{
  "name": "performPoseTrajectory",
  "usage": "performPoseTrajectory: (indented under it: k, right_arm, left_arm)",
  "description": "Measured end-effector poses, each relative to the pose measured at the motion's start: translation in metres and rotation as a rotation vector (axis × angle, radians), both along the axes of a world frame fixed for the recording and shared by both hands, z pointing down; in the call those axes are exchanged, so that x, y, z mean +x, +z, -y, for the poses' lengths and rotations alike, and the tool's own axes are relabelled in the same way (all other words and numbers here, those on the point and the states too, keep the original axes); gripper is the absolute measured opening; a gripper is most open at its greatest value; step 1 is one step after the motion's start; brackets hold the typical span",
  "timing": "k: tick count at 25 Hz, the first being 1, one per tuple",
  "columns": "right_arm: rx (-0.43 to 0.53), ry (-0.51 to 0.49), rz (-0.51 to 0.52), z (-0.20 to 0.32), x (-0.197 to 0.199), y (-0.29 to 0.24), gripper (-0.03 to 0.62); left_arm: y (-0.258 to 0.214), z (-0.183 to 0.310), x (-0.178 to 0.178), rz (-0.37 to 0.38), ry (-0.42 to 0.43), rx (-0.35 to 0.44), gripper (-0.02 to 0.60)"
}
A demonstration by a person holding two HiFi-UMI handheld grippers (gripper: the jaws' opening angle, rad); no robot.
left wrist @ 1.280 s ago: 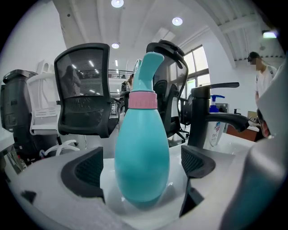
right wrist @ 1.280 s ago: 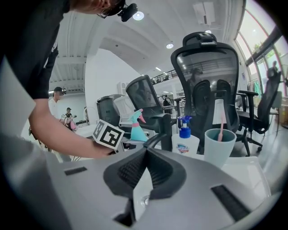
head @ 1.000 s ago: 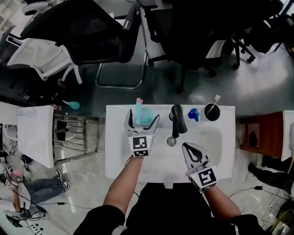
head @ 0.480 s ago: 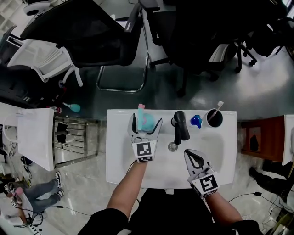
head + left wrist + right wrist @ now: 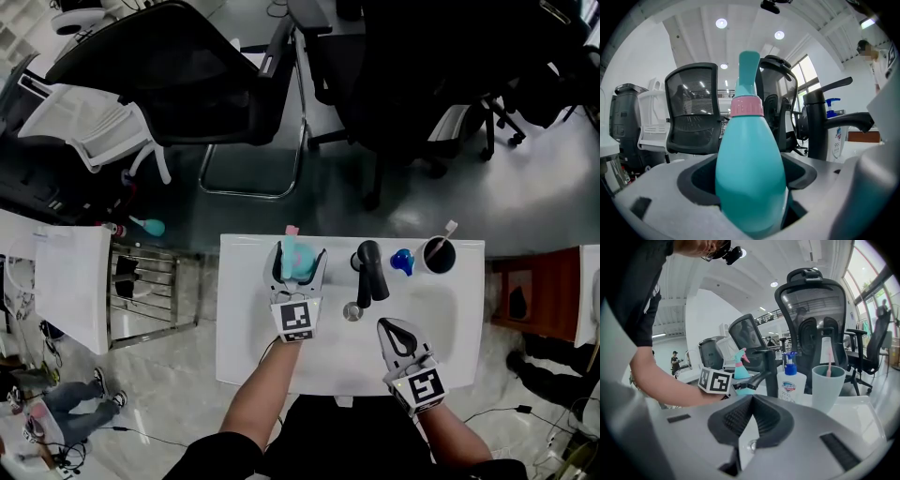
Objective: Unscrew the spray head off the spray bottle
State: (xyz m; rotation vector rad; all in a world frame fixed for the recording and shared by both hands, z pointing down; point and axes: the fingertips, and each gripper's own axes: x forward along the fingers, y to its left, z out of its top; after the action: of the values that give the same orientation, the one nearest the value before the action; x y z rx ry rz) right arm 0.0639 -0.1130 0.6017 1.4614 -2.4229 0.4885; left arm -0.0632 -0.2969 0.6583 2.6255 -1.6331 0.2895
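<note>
A teal spray bottle (image 5: 298, 257) with a pink collar (image 5: 746, 106) and a teal spray head (image 5: 749, 75) stands upright at the back left of the white sink (image 5: 244, 309). My left gripper (image 5: 299, 253) reaches level round its body. The jaws have just been closing and now press both sides of the bottle (image 5: 750, 154). My right gripper (image 5: 394, 326) rests over the basin's front right, shut with nothing in it. In the right gripper view its tips (image 5: 751, 401) meet, and the bottle (image 5: 739, 367) shows far off to the left.
A black faucet (image 5: 368, 267) stands at the back middle, with the drain (image 5: 352, 311) in front of it. Right of it are a blue-capped soap dispenser (image 5: 401, 261) and a cup with a toothbrush (image 5: 434, 253). Office chairs (image 5: 197, 75) stand beyond the sink.
The left jaws have drawn in from wide open round the bottle to touching its sides. Both hands stay where they were; the head view has shifted slightly.
</note>
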Motion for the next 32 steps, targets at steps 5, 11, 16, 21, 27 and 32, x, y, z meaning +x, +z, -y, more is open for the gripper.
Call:
performPoseTrajectory:
  k: [5,11,16,21,27,32]
  right_arm:
    - [0.005,-0.001,0.011,0.001,-0.004,0.000,0.006]
    - [0.014,0.006,0.020,0.001,-0.003,-0.001,0.006]
    - [0.030,-0.004,0.026,0.001,-0.005,-0.006,0.006]
    - [0.077,-0.018,0.040,0.006,-0.010,-0.020,0.005]
    - [0.090,0.006,0.008,0.002,0.013,-0.025,0.006]
    - [0.142,-0.023,0.009,0.000,0.023,-0.049,0.006]
  left_arm:
    - [-0.003,0.000,-0.001,-0.006,0.004,0.003,0.403]
    - [-0.022,0.002,0.003,-0.005,0.025,0.019,0.400]
    - [-0.038,-0.005,0.009,0.024,0.066,0.022,0.400]
    - [-0.059,-0.011,0.012,0.061,0.102,0.049,0.400]
    - [-0.100,-0.022,0.015,0.146,0.157,0.125,0.400]
    - [-0.124,-0.039,0.022,0.218,0.202,0.163,0.399]
